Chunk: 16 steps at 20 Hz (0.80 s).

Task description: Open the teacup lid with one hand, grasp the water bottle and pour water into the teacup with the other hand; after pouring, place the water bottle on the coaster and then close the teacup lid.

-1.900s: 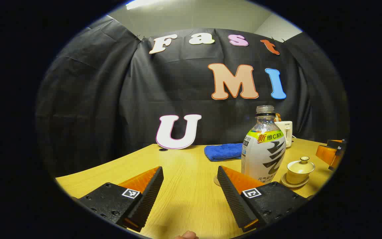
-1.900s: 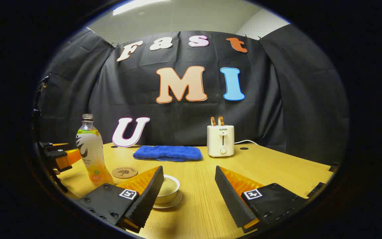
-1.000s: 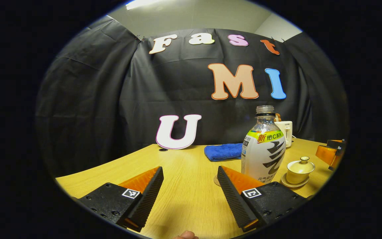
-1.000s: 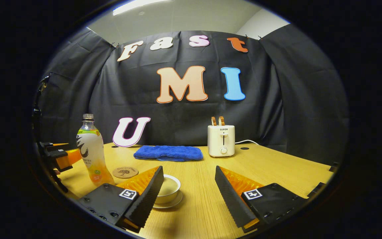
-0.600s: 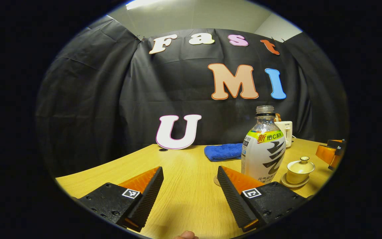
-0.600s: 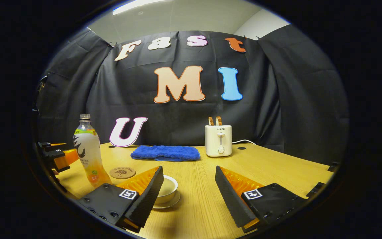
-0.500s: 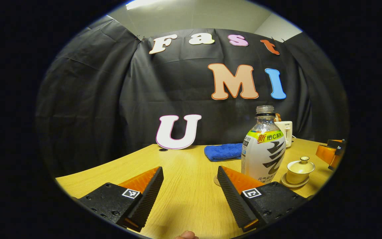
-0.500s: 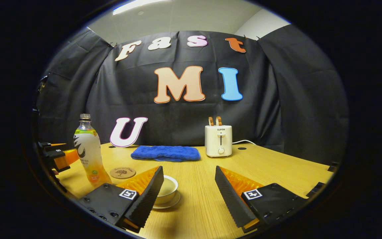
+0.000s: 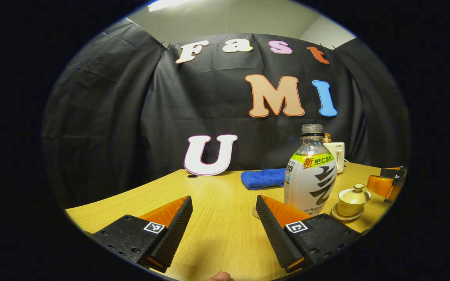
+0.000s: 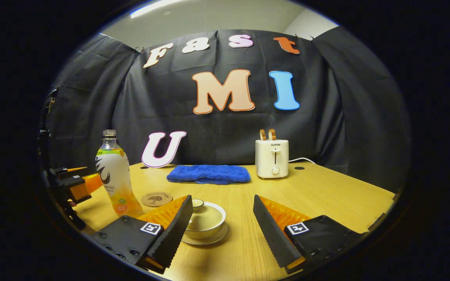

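Observation:
The water bottle (image 9: pixel 311 175), with a white and green label and no cap, stands upright on the wooden table (image 9: pixel 217 230), just right of my left gripper (image 9: pixel 223 201), which is open and holds nothing. A cream teacup (image 9: pixel 353 200) sits on its saucer with the knobbed lid on, to the right of the bottle. In the right gripper view the teacup (image 10: pixel 205 219) lies low between the fingers of my right gripper (image 10: pixel 222 201), partly hidden by the left finger. That gripper is open, above the cup and not touching it. A round cork coaster (image 10: pixel 156 198) lies behind the cup, beside the bottle (image 10: pixel 113 175).
A folded blue towel (image 10: pixel 208 173) and a white toaster (image 10: pixel 272 158) with its cable stand at the back of the table. The left gripper (image 10: pixel 76 181) shows at the far left of the right gripper view, beside the bottle. The black cloth wall closes the back.
My right gripper has moved in towards the teacup, which now sits further in between its fingers. The left gripper, the bottle and the cup have not moved.

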Motion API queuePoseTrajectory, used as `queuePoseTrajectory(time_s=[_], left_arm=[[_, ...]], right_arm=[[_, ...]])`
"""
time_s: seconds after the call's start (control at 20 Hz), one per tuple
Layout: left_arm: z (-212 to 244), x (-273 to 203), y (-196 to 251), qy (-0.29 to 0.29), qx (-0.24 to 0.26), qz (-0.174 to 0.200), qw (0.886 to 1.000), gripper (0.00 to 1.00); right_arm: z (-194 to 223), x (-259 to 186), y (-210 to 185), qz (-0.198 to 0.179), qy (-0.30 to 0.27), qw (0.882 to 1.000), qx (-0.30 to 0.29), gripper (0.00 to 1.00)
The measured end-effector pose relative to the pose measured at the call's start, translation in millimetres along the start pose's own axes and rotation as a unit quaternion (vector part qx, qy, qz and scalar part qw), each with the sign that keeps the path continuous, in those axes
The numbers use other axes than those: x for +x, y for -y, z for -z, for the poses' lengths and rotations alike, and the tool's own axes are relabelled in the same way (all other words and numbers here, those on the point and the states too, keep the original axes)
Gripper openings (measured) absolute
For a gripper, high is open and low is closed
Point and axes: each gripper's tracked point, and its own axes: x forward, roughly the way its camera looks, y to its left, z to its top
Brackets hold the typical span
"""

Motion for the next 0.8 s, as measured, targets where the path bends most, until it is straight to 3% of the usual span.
queuePoseTrajectory(time_s=[0.55, 0.8], left_arm=[[0.3, 0.0, 0.4, -0.001, -0.002, 0.001, 1.000, 0.96], [0.9, -0.1, 0.5, -0.001, -0.002, 0.000, 1.000, 0.96]], right_arm=[[-10.5, 20.6, -37.0, -0.041, -0.006, 0.999, -0.022, 0.99], [4.1, 31.3, -45.6, -0.048, -0.033, 0.998, -0.035, 0.89]])
